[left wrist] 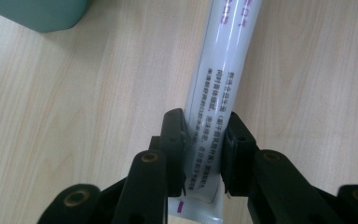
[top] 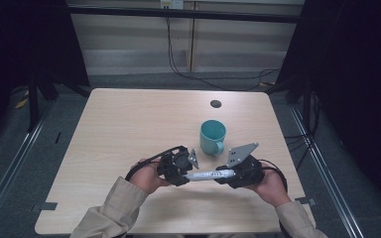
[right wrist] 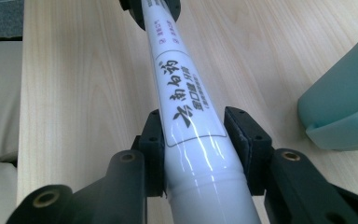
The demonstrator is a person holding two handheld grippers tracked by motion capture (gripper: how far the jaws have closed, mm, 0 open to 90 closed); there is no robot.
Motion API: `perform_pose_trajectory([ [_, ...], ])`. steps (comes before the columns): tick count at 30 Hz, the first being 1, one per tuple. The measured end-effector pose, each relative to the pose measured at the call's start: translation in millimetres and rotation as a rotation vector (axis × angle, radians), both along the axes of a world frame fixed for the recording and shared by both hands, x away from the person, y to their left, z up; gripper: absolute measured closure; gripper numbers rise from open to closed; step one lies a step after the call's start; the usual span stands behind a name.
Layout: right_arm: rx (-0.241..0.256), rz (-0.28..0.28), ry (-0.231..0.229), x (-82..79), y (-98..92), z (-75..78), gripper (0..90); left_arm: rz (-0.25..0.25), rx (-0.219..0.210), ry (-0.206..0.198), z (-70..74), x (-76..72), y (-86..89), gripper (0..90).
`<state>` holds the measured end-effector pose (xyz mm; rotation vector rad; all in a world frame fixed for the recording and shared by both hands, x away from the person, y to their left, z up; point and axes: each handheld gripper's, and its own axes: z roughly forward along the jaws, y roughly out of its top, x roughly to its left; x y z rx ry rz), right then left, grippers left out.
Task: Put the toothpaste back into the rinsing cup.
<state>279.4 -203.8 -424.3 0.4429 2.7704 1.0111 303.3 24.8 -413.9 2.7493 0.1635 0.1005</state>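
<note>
Toothpaste tube (top: pixel 210 174), clamped crimped end in left gripper (top: pixel 183 174), cap end in right gripper (top: pixel 226 174), near table's (top: pixel 129 119) front edge beside teal mug (top: pixel 212 137): opposing pull risks buckling.

My test room: black curtains (top: pixel 10 44), metal frame (top: pixel 178 12), loose wires (top: pixel 213 77), one small wooden table (top: pixel 129 119).

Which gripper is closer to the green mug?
Right, though narrowly. The right gripper sits just below-right of the mug; the left gripper is below-left, slightly farther. Both clamp the tube.
</note>
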Motion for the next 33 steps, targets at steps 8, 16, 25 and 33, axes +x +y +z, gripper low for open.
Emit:
perform_pose_trajectory([
  [8,-0.003,-0.05,0.001,0.3,2.0,3.0,43.7,0.018,0.018,-0.002,1.5,0.7,-0.7,75.4],
  [16,-0.031,-0.043,-0.011,-0.3,5.9,12.8,38.3,0.025,0.049,-0.022,-0.3,0.8,-1.9,75.7],
  [25,-0.079,-0.006,-0.011,1.1,21.5,18.1,42.9,0.016,0.077,-0.031,-0.8,-0.4,-10.2,75.6],
  [33,-0.116,0.022,0.015,4.0,28.8,18.0,53.1,0.002,0.105,-0.037,-1.6,-1.6,-16.4,75.5],
])
